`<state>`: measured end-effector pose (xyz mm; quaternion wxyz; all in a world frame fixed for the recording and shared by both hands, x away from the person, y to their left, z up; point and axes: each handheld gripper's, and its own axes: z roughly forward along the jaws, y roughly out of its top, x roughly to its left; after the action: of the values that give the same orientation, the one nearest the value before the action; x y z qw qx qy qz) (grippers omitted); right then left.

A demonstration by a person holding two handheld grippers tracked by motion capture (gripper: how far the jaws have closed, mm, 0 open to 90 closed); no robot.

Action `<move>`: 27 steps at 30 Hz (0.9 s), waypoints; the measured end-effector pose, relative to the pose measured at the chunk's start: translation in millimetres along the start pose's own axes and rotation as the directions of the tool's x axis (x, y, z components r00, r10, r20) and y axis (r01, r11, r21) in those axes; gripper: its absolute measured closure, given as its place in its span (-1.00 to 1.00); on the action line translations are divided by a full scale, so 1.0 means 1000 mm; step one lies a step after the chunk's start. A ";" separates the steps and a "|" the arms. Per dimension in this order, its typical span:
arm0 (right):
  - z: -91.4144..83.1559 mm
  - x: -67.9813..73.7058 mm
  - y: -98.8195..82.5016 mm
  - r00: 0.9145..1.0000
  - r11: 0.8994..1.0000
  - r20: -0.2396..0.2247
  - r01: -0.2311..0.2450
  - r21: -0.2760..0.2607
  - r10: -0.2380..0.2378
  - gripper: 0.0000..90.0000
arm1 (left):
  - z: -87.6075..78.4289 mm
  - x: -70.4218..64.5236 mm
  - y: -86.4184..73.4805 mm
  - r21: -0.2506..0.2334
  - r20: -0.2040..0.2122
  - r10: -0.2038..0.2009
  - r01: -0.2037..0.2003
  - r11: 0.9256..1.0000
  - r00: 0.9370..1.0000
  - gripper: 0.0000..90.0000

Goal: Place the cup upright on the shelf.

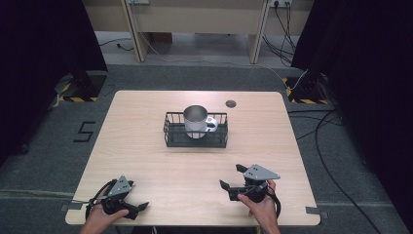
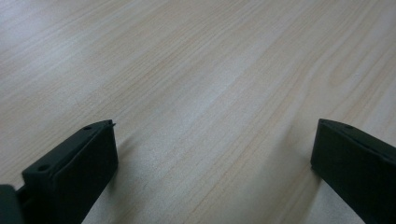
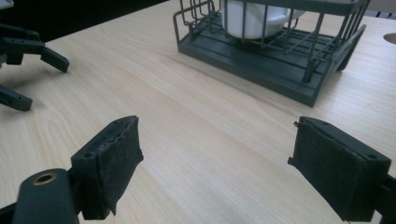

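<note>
Table [image 1: 146,146] holds a mug [image 1: 196,121] inside basket [image 1: 173,137].

Plenty of open tabletop [image 1: 146,156] between the near edge and the wire basket [image 1: 196,136], so either hand-held gripper gets a clear run forward. The basket sits mid-table with a metal mug [image 1: 196,121] standing inside it, rim above the wires. Small dark round thing [image 1: 231,103] behind it, probably a grommet.

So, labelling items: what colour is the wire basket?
Dark grey wire basket, best seen in the right gripper view.
</note>
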<state>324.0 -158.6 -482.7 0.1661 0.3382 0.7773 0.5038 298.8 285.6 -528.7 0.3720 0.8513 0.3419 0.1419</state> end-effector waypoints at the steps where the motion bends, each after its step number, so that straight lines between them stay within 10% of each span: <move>1: 0.000 0.000 0.000 1.000 1.000 0.000 0.000 0.000 0.000 -0.66 | 0.000 0.000 0.000 0.000 0.000 0.000 0.000 1.000 1.000 -1.00; 27: -0.013 0.001 -0.023 0.998 0.998 0.062 -0.013 0.062 0.009 -0.66 | 0.000 0.000 0.000 0.000 0.000 0.001 -0.001 1.000 1.000 -1.00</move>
<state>307.1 -172.4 -497.8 0.1767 0.3629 0.7852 0.4697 298.8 285.6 -528.7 0.3717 0.8514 0.3417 0.1419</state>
